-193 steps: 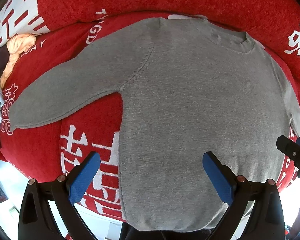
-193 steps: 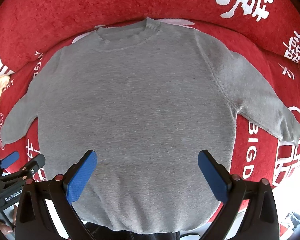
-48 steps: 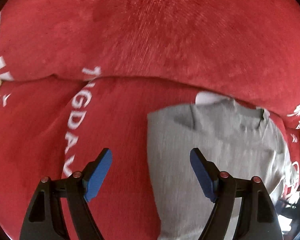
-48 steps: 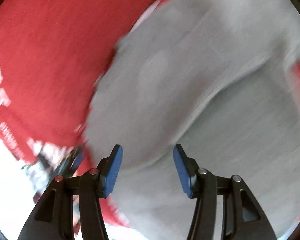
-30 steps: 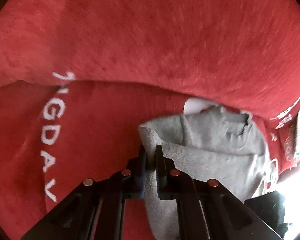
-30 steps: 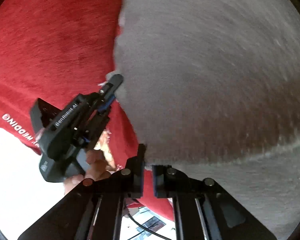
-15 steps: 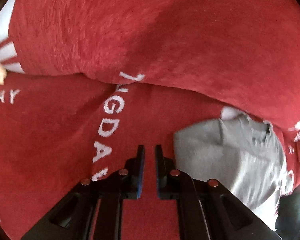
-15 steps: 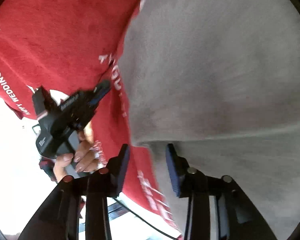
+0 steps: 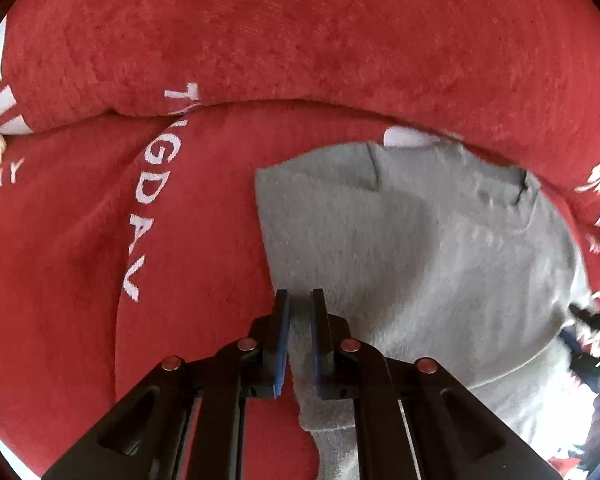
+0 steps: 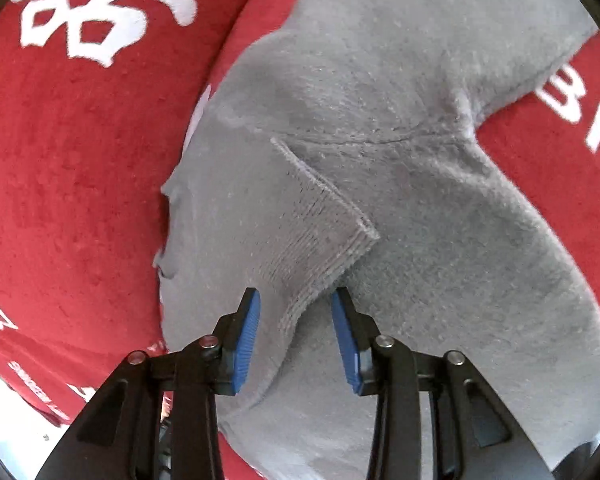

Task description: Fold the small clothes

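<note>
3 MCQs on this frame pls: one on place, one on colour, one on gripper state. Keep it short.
1. Where does the ribbed cuff lie?
A. on top of the sweater's body
B. hanging off the sofa
C. tucked under the collar

2. What colour is the sweater?
A. navy
B. grey
C. white

3. How does the right gripper stand?
A. shut on the cuff
B. open, fingers either side of the sleeve end
C. out of view

Key:
1 A, the sleeve is folded in over the grey body.
2 B, it is grey against the red sofa cover.
3 B, a wide gap shows between its blue pads; the left gripper by contrast is nearly shut at the sweater's folded edge.
</note>
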A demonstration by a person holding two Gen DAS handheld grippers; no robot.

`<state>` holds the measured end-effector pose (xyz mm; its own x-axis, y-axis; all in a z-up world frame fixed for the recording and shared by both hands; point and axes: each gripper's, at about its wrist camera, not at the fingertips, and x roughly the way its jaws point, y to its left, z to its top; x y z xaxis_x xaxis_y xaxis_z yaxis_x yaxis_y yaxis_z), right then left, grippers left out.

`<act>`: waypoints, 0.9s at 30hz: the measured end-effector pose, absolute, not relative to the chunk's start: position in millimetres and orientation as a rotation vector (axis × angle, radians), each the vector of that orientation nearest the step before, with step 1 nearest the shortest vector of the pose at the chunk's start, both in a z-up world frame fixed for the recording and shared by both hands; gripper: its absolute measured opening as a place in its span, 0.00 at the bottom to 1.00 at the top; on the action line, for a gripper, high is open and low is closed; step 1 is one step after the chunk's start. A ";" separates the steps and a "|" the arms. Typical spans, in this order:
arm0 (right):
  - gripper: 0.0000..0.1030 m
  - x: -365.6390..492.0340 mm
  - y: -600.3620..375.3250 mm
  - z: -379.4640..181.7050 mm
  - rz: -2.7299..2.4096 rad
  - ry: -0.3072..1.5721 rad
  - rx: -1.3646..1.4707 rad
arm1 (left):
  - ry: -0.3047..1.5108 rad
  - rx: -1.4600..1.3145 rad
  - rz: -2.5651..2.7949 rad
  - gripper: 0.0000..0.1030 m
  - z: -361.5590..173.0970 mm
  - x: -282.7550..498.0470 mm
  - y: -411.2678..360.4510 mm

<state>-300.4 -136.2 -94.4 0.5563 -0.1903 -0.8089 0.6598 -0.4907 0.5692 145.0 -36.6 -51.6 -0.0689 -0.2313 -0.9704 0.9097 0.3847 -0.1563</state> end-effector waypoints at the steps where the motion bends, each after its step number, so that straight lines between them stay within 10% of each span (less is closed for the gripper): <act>1: 0.26 -294.0 -137.2 -95.6 -1.079 0.387 1.797 | 1.284 0.715 -1.055 0.59 -51.2 141.7 -37.1; 3: 0.07 -295.6 -147.3 -94.3 -1.069 0.452 1.753 | 1.224 0.713 -1.014 0.81 -45.8 139.0 -36.3; 11: 0.07 -241.4 -189.8 -25.2 -0.945 0.683 1.142 | 1.247 0.695 -0.965 0.81 -50.8 141.3 -35.1; 27: 0.17 -285.1 -187.5 -68.5 -1.031 0.771 1.349 | 1.097 0.924 -0.930 0.83 -57.2 122.1 -20.7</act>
<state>-285.1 -187.5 -68.5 0.3851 -0.1433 -0.9117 0.9151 -0.0686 0.3974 122.1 -20.7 -57.2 0.1940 -0.1440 -0.9704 0.9338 0.3304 0.1377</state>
